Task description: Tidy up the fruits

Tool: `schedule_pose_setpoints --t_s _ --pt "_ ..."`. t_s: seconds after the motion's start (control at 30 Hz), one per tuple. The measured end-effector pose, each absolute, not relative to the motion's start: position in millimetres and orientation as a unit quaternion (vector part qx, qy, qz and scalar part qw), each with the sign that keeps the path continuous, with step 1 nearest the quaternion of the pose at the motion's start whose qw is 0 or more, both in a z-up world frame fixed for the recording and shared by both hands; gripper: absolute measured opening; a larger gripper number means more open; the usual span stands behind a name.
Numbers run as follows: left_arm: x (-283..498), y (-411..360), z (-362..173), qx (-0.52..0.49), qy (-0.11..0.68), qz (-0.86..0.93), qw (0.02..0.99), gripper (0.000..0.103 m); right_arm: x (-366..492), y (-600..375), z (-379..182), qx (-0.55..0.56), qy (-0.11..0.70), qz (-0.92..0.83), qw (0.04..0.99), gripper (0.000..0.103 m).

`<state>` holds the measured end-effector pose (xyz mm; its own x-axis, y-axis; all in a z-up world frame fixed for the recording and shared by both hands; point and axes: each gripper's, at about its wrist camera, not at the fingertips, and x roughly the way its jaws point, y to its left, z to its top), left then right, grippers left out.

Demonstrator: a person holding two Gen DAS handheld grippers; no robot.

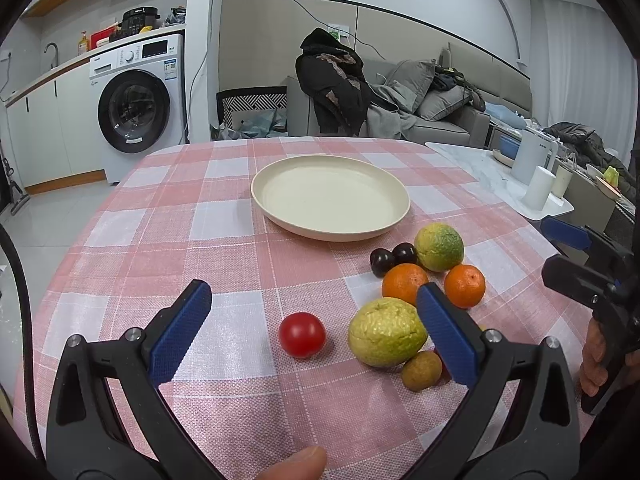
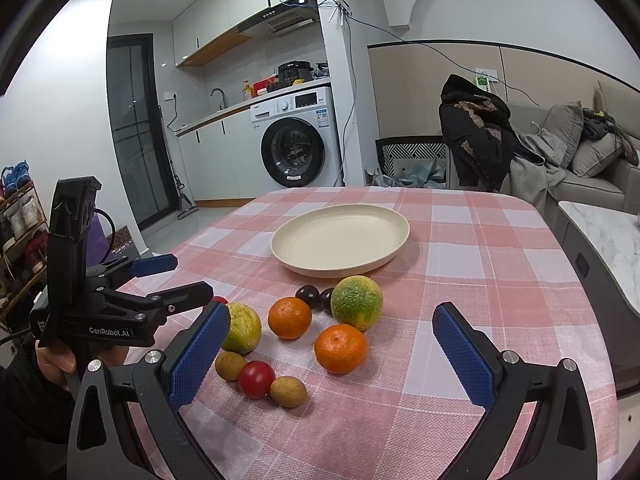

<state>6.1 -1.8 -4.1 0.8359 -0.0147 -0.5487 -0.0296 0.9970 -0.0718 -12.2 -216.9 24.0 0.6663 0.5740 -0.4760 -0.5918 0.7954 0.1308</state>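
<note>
An empty cream plate (image 1: 330,196) (image 2: 340,240) sits mid-table on the pink checked cloth. Nearer lie a green-yellow citrus (image 1: 439,247) (image 2: 356,302), two oranges (image 1: 404,282) (image 2: 341,348), two dark plums (image 1: 381,261) (image 2: 307,296), a yellow-green fruit (image 1: 386,332) (image 2: 242,328), brown longans (image 1: 422,370) (image 2: 288,391) and a red tomato (image 1: 302,334) (image 2: 256,379). My left gripper (image 1: 312,300) (image 2: 188,276) is open, low over the table, with the tomato and yellow-green fruit between its fingers' line. My right gripper (image 2: 332,316) (image 1: 558,254) is open, facing the oranges, holding nothing.
A washing machine (image 2: 296,144) and kitchen counter stand beyond the table's far left. A grey sofa (image 1: 440,120) with a dark coat lies behind. A marble side table (image 1: 500,176) with white jugs adjoins the right edge. A person's hand (image 2: 56,360) holds the left gripper.
</note>
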Motion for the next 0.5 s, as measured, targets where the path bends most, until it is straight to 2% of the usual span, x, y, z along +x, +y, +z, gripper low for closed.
schedule_pose_setpoints --t_s 0.5 --pt "3.7 -2.2 -1.8 -0.036 0.281 0.015 0.959 0.102 -14.8 -215.4 24.3 -0.025 0.252 0.314 0.915 0.103"
